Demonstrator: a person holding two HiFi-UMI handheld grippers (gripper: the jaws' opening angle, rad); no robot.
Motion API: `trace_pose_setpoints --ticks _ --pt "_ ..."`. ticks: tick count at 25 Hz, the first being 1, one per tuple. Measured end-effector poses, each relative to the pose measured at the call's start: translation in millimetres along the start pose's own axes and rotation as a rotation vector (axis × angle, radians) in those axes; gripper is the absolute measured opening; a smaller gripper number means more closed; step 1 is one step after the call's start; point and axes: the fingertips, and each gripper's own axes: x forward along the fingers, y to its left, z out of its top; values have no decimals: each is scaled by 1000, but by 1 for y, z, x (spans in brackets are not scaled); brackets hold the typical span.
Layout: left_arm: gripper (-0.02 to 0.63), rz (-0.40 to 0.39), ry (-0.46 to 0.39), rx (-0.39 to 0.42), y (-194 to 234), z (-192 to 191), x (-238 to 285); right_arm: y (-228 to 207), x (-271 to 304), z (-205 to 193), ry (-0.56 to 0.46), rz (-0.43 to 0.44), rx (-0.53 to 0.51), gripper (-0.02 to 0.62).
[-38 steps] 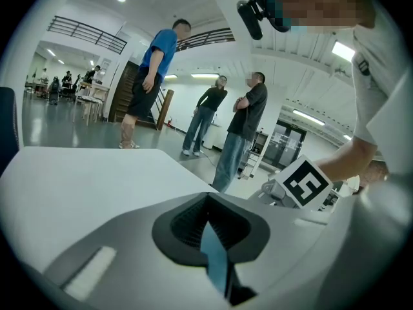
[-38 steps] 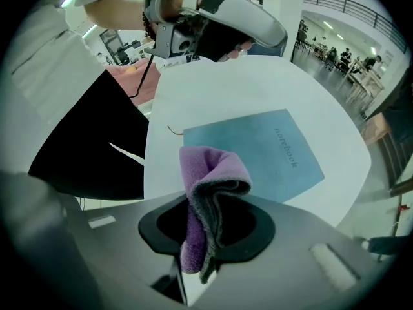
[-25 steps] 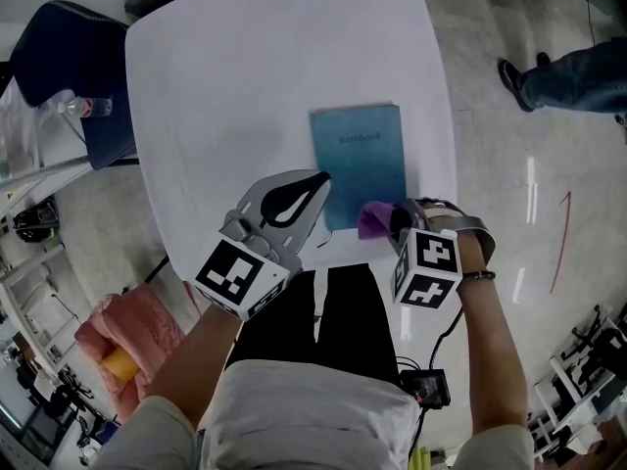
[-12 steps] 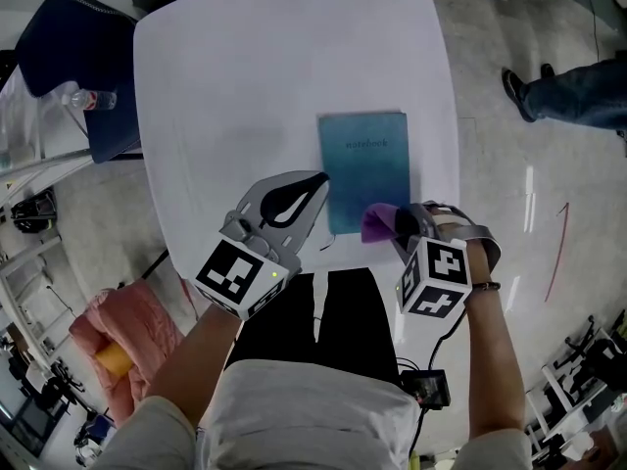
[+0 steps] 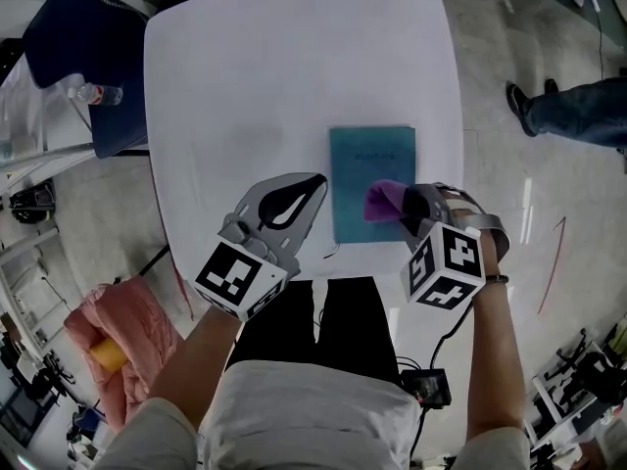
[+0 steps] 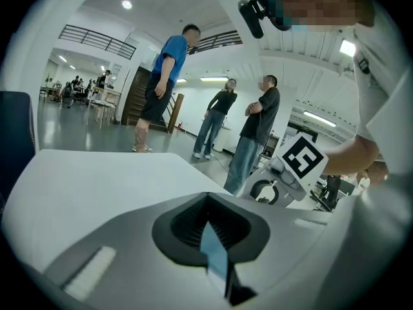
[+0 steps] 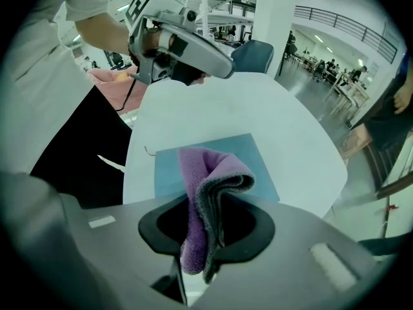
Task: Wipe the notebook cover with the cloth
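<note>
A teal notebook point(image 5: 367, 160) lies flat on the white table point(image 5: 274, 76), near its front right edge. My right gripper point(image 5: 409, 211) is shut on a folded purple cloth point(image 5: 383, 202), which rests over the near right part of the cover. In the right gripper view the cloth point(image 7: 205, 179) hangs from the jaws of the right gripper point(image 7: 201, 241) above the notebook point(image 7: 259, 166). My left gripper point(image 5: 319, 178) is shut and holds nothing, with its tip at the notebook's left edge. In the left gripper view only a thin teal sliver shows between the left gripper's point(image 6: 216, 254) jaws.
A dark blue chair point(image 5: 78, 42) and a water bottle point(image 5: 98, 94) stand off the table's left side. A pink bundle point(image 5: 122, 326) lies on the floor at the lower left. A person's legs point(image 5: 568, 106) are at the right; several people point(image 6: 213, 124) stand beyond the table.
My right gripper has carried the cloth from the notebook's near edge forward onto the cover. The left gripper has stayed in place.
</note>
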Motion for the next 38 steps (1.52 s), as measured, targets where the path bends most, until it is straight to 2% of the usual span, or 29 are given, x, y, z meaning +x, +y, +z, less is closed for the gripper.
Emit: trace_pose_setpoints --ticks 12,26,32,38 --pt "2 85 -5 -41 42 -2 -14 -49 17 41 -29 -42 -27 114" --pt "2 136 -9 -81 74 -2 -24 -86 44 76 -37 -66 -71 114" --pt "2 145 -9 -89 83 -4 -26 -88 60 77 2 -45 -108 114" --pt "2 147 -9 -93 86 -5 -27 -87 62 79 20 -13 -63 115"
